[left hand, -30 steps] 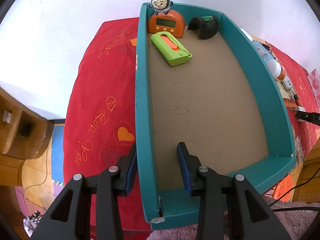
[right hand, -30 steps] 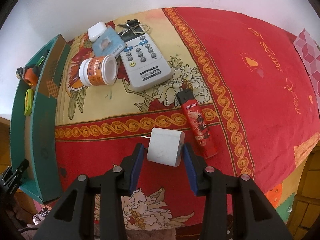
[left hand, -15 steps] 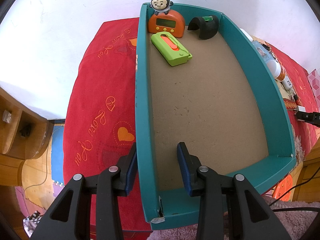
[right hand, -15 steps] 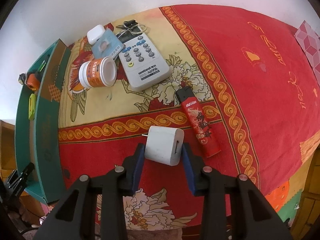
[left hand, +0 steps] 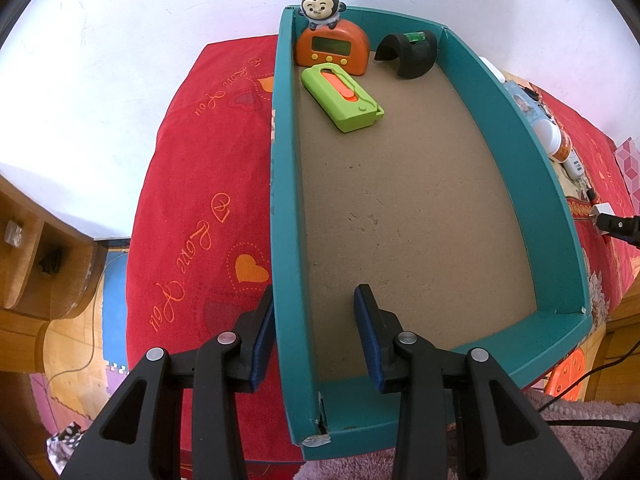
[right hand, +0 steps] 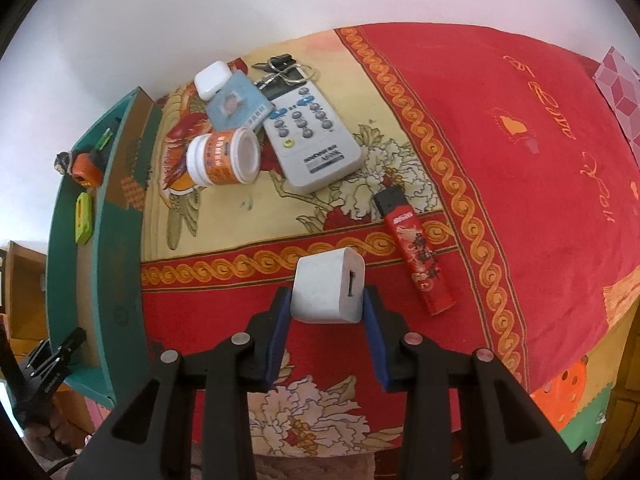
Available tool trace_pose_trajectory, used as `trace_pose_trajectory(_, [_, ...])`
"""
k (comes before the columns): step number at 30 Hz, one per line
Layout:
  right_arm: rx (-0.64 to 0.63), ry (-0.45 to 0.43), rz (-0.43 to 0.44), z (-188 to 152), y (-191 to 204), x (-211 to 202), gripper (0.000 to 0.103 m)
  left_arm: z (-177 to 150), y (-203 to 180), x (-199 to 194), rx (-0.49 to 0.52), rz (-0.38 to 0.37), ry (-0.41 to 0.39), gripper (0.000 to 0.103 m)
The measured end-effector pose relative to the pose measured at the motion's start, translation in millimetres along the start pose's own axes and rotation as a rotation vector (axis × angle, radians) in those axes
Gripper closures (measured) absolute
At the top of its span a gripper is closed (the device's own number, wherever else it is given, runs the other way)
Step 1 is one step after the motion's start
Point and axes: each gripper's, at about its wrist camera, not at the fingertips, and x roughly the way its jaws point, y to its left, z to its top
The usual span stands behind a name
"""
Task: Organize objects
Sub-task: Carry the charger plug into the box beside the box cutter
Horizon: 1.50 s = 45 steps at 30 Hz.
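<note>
Gripping the white charger in my right gripper, jaws just closed onto it, low centre of frame above the red cloth.
My left gripper pinches the teal box's left wall; inside at upper centre: one orange clock, one green cutter, one black holder.
</note>
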Motion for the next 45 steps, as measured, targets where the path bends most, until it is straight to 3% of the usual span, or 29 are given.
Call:
trace_pose_trajectory(12, [-0.074, -0.05, 0.082, 4.5, 32.6, -28.3, 0.068, -0.3, 0.3, -0.2, 0.0, -0.001, 0.0, 0.065])
trace_pose_trajectory(24, [-0.253, -0.087, 0.213, 23.0, 117.7, -43.9, 0.068, -0.2, 0.2, -0.6, 0.002, -0.001, -0.002, 0.065])
trace_pose_trajectory(34, [-0.426, -0.063, 0.266, 35.0, 199.4, -25.5, 0.068, 0.4, -0.4, -1.3, 0.003, -0.002, -0.005, 0.065])
trace_pose_trajectory(45, [-0.504, -0.001, 0.26, 47.5, 242.1, 10.6, 0.068, 1.2, -0.8, -1.3, 0.005, -0.003, -0.006, 0.065])
